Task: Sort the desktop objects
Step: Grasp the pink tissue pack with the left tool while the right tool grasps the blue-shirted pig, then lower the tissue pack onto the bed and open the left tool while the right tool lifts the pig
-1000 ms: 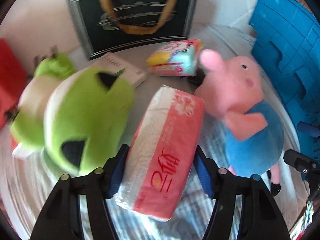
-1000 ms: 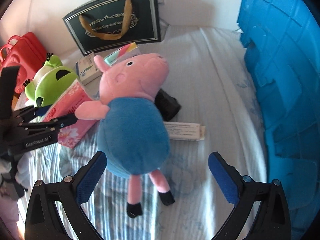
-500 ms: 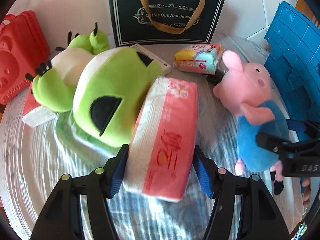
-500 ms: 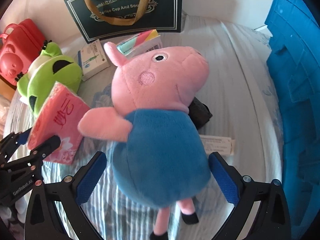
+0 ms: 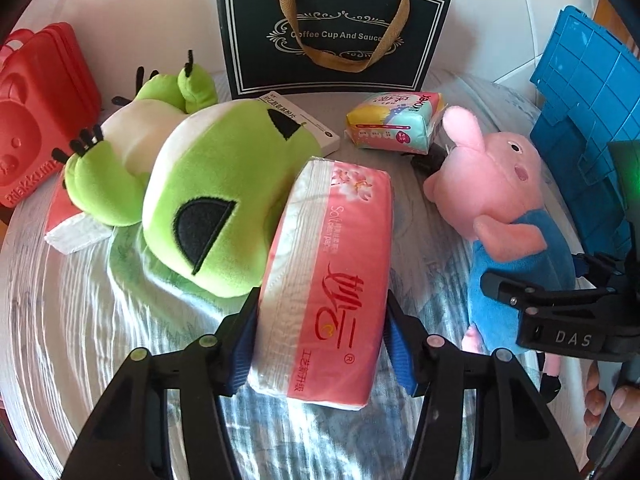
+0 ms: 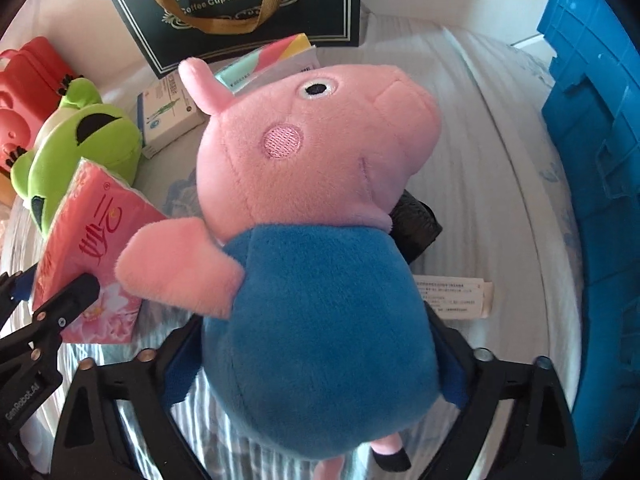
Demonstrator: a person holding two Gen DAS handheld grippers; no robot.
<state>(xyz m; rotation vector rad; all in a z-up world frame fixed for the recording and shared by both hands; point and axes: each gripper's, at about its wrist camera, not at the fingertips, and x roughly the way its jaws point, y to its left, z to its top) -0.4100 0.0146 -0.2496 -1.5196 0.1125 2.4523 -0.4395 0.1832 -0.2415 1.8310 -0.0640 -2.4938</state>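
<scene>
Left claw (image 5: 320, 344): my jaws are closing, with the pink tissue pack (image 5: 328, 280) between them; the blue pads already touch both long sides, so I read this as a grasp.
Tissue pack, place: lies on the white striped cloth (image 5: 80, 300), leaning against the green frog plush (image 5: 208, 200) on its left.
Tissue pack, long axis: runs away from my left claw, toward the dark gift bag (image 5: 332, 36); the near end sits between my fingers.
Right claw (image 6: 316, 372): my jaws are closing around the blue body of the pig plush (image 6: 320, 300); the pads flank its lower body, and contact looks made, though the plush hides most of each pad.
Pig plush, long axis: head far from my right claw, legs toward it, snout pointing right toward the blue crate (image 6: 600, 160).
Nearer hand: left for the pack, right for the pig.
Deciding relation: in my judgement, each claw straddles its item across the short width, so a straight lift suits both.
</scene>
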